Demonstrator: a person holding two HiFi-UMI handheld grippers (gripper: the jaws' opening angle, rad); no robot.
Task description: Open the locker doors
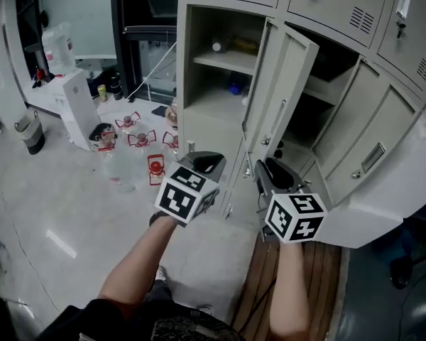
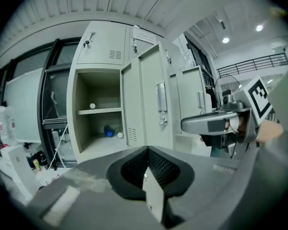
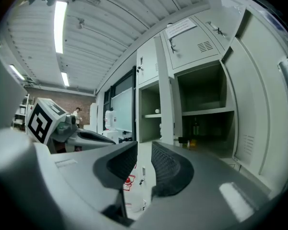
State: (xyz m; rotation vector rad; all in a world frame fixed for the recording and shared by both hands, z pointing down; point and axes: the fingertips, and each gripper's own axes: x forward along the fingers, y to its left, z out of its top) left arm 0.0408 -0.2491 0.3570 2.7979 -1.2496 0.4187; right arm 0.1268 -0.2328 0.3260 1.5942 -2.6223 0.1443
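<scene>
Pale grey steel lockers (image 1: 202, 126) ahead, ranked away to the right. Two open doors (image 1: 284, 84) already swung wide. Closed door (image 1: 394, 119) next along on the right, well apart from both grippers, its handle (image 1: 373, 158) lying lengthwise up the door face. Probably the next target, so a reach forward and rightward. Right gripper (image 3: 144, 162) the nearer, jaws a narrow slit apart with nothing between. Left gripper (image 2: 147, 157) pressed together, empty. Closed door and handle plain only from the head view. Right gripper view aimed instead into the open compartments, dark bottle (image 3: 196, 127) inside. Left gripper view on a blue object (image 2: 108, 131) in the leftmost bay.
</scene>
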